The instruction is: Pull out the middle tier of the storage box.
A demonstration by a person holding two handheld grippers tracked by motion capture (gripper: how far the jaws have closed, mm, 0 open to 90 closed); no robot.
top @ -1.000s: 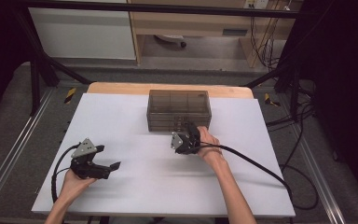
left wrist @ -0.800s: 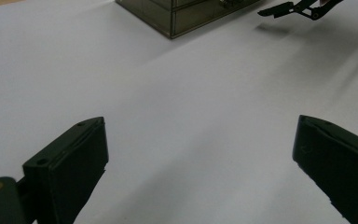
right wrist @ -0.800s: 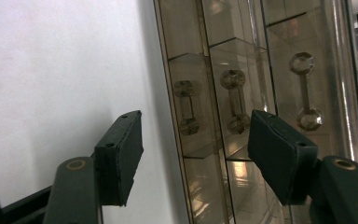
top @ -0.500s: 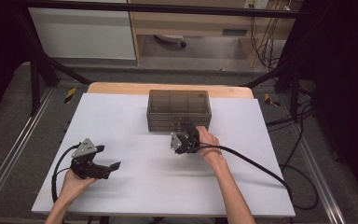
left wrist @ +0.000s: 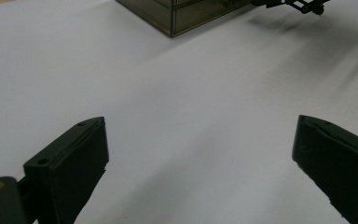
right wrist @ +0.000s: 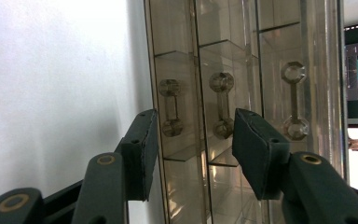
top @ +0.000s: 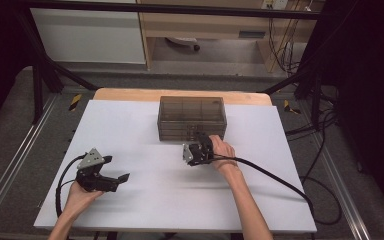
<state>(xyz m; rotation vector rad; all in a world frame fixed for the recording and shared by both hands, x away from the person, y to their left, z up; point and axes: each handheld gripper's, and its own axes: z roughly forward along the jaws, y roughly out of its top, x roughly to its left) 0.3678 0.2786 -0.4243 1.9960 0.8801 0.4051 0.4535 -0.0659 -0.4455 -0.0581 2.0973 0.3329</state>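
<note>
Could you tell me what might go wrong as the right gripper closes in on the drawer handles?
The right gripper, its jaws just closing, brackets two clear handles at once, so it might pinch both or slip. The drawer box stands unheld on the table; the left gripper rests open, so a pull could drag the box.

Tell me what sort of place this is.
Probably a lab set up for recording handling work: a white-topped table inside a black metal frame, loose cables on the floor, and a person holding a cabled gripper in each hand.
</note>
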